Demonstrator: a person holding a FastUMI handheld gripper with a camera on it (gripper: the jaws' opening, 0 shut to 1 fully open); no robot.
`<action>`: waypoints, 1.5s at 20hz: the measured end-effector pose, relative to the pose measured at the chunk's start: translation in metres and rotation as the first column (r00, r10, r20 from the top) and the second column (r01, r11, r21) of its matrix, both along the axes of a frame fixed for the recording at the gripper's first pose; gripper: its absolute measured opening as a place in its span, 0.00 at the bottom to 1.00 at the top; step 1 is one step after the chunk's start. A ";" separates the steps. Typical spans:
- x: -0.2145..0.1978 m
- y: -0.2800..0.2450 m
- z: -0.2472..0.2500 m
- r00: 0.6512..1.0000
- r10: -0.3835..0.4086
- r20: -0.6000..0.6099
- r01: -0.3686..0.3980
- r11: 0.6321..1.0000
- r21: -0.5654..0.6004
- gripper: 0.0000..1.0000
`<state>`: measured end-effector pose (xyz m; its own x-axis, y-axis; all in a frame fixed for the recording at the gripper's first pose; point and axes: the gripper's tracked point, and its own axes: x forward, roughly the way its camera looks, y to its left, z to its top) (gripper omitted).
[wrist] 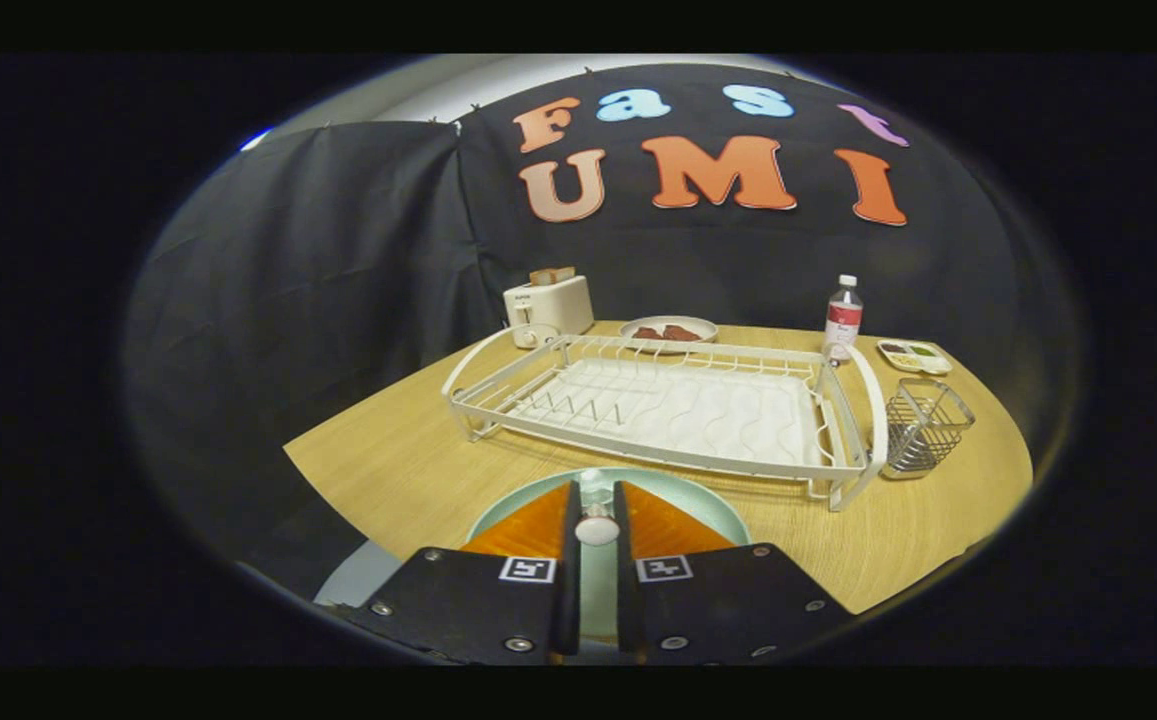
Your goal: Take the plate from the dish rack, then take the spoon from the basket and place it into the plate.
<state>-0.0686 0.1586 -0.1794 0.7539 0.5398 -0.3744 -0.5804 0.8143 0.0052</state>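
My gripper (pixel 596 492) hovers low over a pale green plate (pixel 713 500) that lies on the wooden table just in front of the white dish rack (pixel 678 410). The fingers stand close together, shut on a small pale spoon (pixel 596 526) whose rounded end shows between them. The spoon hangs above the plate's middle. The rack holds nothing. The wire basket (pixel 924 424) hangs at the rack's right end and looks empty.
Behind the rack stand a cream toaster (pixel 548 305), a dish of brown food (pixel 669 330), a water bottle (pixel 843 318) and a small white tray (pixel 914 356). The table's front edge (pixel 338 500) runs close by on the left of the plate.
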 end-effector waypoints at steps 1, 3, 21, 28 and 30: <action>-0.001 -0.003 0.002 1.000 -0.008 0.000 0.008 1.000 -0.007 0.16; 0.005 -0.006 0.007 1.000 -0.030 0.000 0.030 1.000 0.001 0.29; 0.100 -0.122 0.157 0.908 -0.368 0.202 0.349 0.929 0.122 0.98; 0.111 -0.174 0.200 0.838 -0.482 0.256 0.453 0.876 0.166 0.98; 0.112 -0.183 0.206 0.822 -0.504 0.265 0.474 0.864 0.172 0.98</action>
<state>0.0437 -0.0242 0.0269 0.9938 0.0921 -0.0630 -0.0928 0.9956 -0.0088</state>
